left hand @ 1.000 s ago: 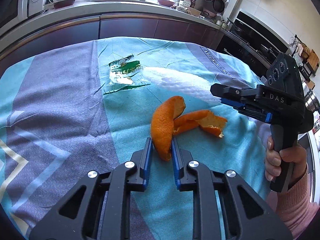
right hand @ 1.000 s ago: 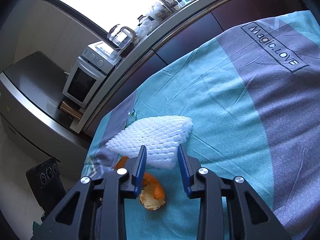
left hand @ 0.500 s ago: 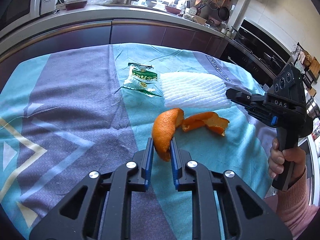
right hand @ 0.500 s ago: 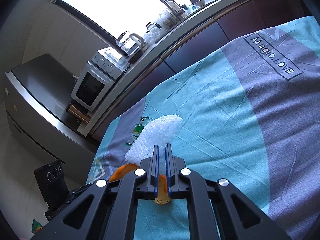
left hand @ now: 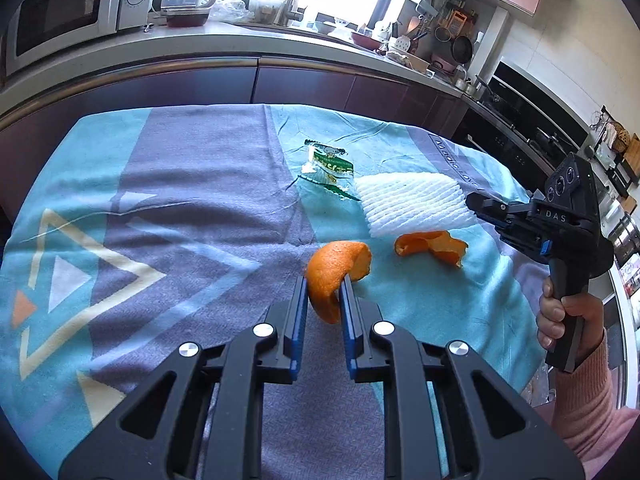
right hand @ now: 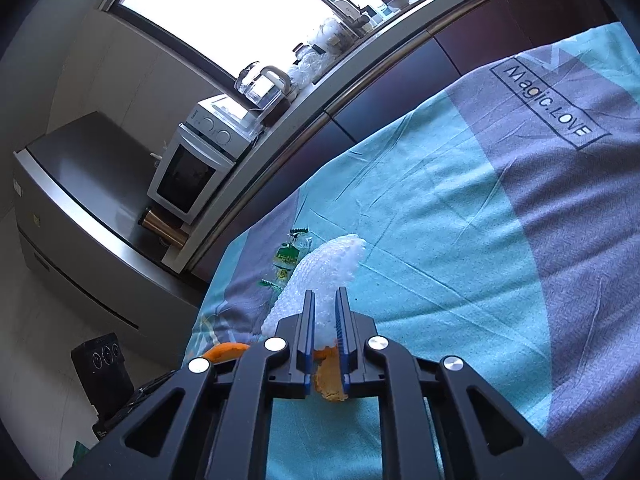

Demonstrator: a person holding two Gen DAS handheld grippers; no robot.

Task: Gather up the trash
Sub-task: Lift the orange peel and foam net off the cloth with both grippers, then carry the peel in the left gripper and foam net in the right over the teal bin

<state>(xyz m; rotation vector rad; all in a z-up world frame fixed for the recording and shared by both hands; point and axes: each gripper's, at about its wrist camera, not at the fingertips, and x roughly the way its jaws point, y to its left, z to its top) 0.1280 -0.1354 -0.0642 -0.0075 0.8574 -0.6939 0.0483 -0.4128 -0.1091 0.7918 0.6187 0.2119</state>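
Left claw (left hand: pixel 324 300) pinches the near piece of orange peel (left hand: pixel 336 276) between its blue pads; I read the peel as lifted slightly off the cloth (left hand: pixel 180 208), though I cannot confirm the clearance. Right claw (right hand: pixel 325 312) has just been reopening a little after closing hard, and its narrow jaws now hold the edge of the white foam net (right hand: pixel 320 280), whose near end sits between the pads while the rest trails away over the cloth.

I judge the step in hand to be the pickup: each claw has one piece of trash secured. The next move calls for carrying both pieces to a bin, which I cannot see in either view, so I must locate it before I travel. The foam net is light and springy; I keep the grip firm during the move.

Seen from the left wrist, the second piece of orange peel (left hand: pixel 432 244) lies loose on the cloth, just beside the foam net and between the two claws. A torn green wrapper (left hand: pixel 330 162) lies farther off, near the foam net's far corner. Both remain to be collected.
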